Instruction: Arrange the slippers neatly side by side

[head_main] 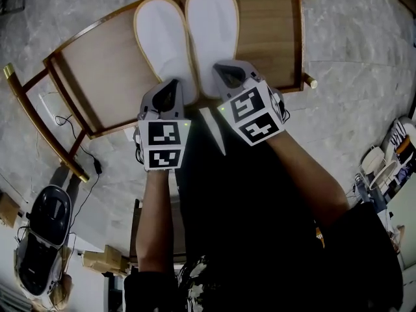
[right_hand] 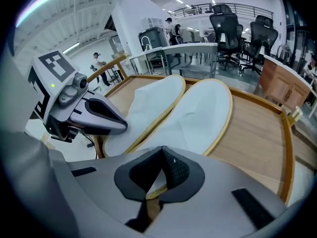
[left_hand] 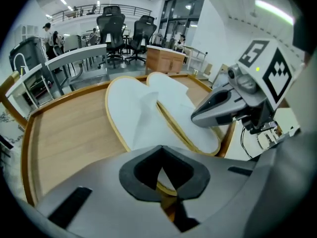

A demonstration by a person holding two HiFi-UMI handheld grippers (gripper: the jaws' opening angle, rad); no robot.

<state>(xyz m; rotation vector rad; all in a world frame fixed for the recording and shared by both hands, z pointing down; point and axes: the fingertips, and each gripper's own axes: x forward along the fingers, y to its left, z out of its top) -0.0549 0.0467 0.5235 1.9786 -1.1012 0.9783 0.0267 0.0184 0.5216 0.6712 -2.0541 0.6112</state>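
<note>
Two white slippers (head_main: 162,41) in wooden tray (head_main: 104,77)

Wooden shelf (head_main: 104,77): two white slippers (head_main: 162,38) side by side

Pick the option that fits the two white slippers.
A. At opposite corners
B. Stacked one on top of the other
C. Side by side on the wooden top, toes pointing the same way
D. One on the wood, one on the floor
C: the left slipper and right slipper lie close together, parallel, on the wooden top.
</note>
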